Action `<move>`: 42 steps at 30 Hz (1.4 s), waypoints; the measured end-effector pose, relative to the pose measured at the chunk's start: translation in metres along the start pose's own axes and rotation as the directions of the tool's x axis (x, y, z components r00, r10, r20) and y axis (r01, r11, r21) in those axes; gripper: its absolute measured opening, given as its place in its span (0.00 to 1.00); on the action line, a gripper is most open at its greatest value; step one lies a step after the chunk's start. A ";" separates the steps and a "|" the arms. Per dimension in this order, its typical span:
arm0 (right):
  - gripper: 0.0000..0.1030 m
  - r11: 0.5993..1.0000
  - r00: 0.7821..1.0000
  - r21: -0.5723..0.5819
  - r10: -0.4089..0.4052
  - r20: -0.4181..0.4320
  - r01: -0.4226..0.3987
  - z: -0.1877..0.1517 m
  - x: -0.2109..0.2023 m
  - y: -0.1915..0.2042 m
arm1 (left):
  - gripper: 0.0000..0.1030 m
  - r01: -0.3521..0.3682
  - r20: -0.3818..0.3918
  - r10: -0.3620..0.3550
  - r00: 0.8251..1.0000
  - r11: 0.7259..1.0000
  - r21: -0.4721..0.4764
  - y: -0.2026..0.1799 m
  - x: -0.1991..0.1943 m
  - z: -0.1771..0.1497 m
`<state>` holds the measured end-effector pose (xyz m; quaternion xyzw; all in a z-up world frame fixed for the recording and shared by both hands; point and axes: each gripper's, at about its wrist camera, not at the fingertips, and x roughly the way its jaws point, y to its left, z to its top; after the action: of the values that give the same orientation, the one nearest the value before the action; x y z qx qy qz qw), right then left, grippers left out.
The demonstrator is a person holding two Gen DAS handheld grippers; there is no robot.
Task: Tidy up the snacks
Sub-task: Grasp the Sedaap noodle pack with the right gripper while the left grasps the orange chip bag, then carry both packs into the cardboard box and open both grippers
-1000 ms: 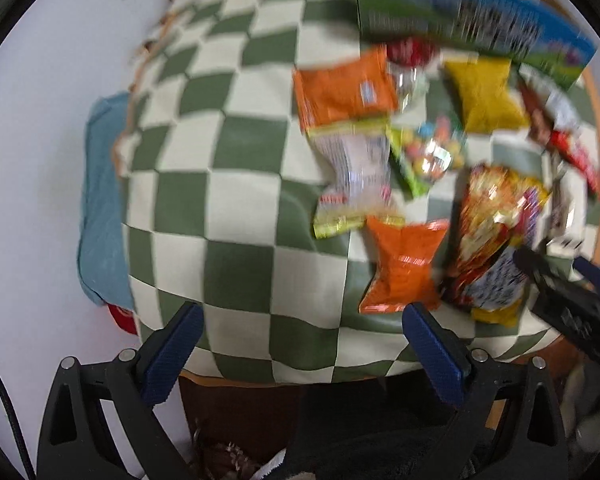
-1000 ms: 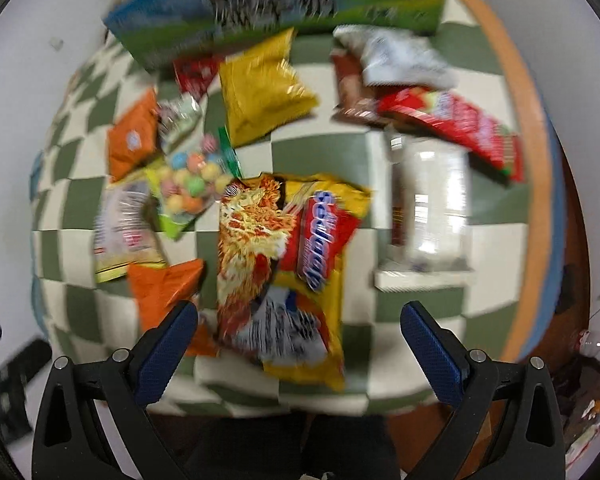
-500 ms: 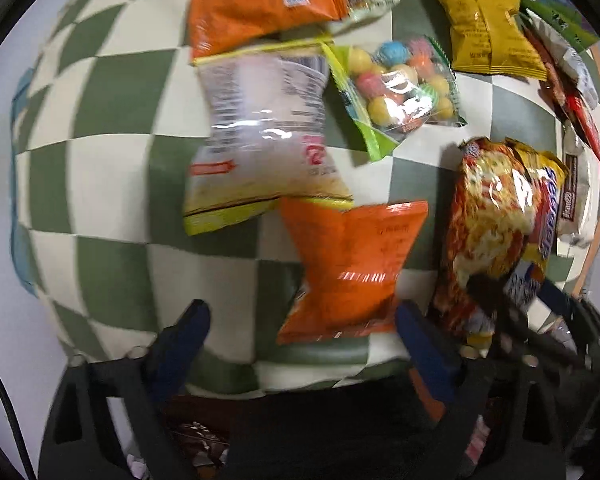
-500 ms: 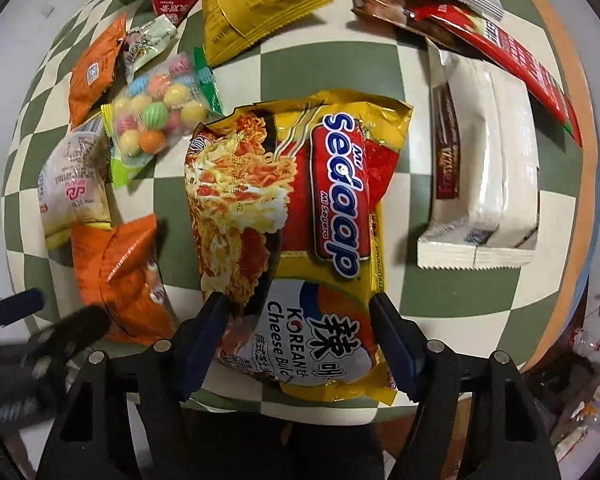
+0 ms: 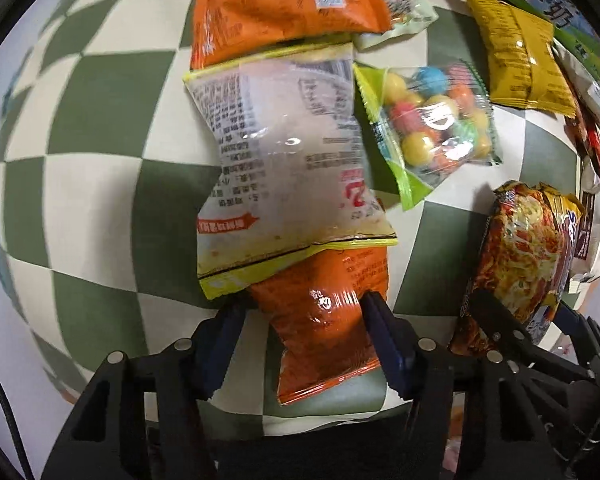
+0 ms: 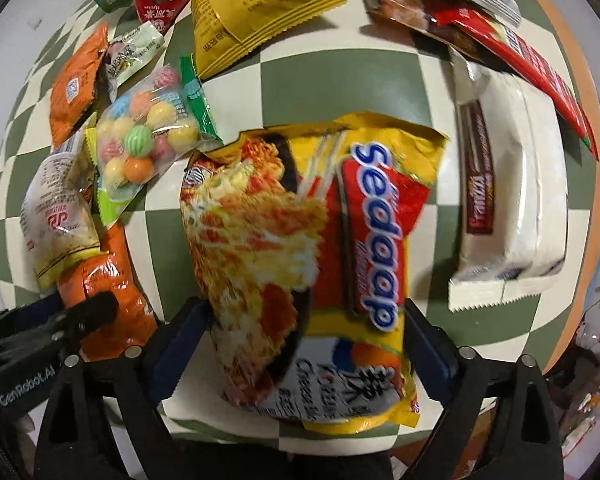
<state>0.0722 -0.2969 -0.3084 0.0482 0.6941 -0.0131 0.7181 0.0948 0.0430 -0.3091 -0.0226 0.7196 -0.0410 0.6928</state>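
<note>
A crumpled orange snack packet (image 5: 320, 320) lies near the front edge of the checkered tablecloth (image 5: 92, 160). My left gripper (image 5: 305, 308) points straight down over it. Its jaws are closing, and both blue pads pinch the packet's waist. The right wrist view shows the same orange packet (image 6: 112, 280) bunched at the left gripper's tip. Two overlapping instant noodle packs (image 6: 300, 240) lie between the fingers of my right gripper (image 6: 306, 316). Its jaws are opening and stand wide at the packs' sides. The noodle packs (image 5: 520, 248) also show at the right in the left wrist view.
Beyond the orange packet lie a clear packet with yellow edges (image 5: 284, 168), a bag of coloured candy balls (image 5: 432, 128), another orange packet (image 5: 284, 4) and a yellow packet (image 5: 520, 56). A white pack (image 6: 512, 200) and a long red packet (image 6: 532, 64) lie near the table's right rim (image 6: 596, 200).
Both grippers have come down close to the table. The left jaws narrowed onto the orange packet. The right jaws narrowed around the noodle packs, then spread wider again.
</note>
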 end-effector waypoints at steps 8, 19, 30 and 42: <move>0.87 0.990 0.992 -0.057 -0.127 -0.005 0.127 0.003 0.035 0.037 | 0.62 0.076 -0.026 -0.078 0.997 0.995 -0.067 0.034 0.030 0.006; 0.88 0.995 0.998 -0.073 -0.067 -0.008 0.066 -0.015 0.047 0.022 | 0.67 0.004 -0.068 -0.007 0.998 0.999 -0.043 -0.001 0.065 0.009; 0.86 0.997 0.997 -0.046 -0.069 0.020 0.070 -0.028 0.071 0.037 | 0.39 -0.028 0.011 0.027 1.000 0.999 0.027 0.002 0.051 -0.037; 0.86 0.998 0.991 -0.010 0.070 0.111 -0.069 -0.042 -0.006 -0.003 | 0.39 0.055 0.151 -0.073 0.986 0.991 0.119 0.006 -0.002 -0.072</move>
<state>0.0302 -0.2962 -0.3041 0.0695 0.6509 0.0113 0.7559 0.0234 0.0509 -0.3045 -0.0091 0.6590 -0.1027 0.7450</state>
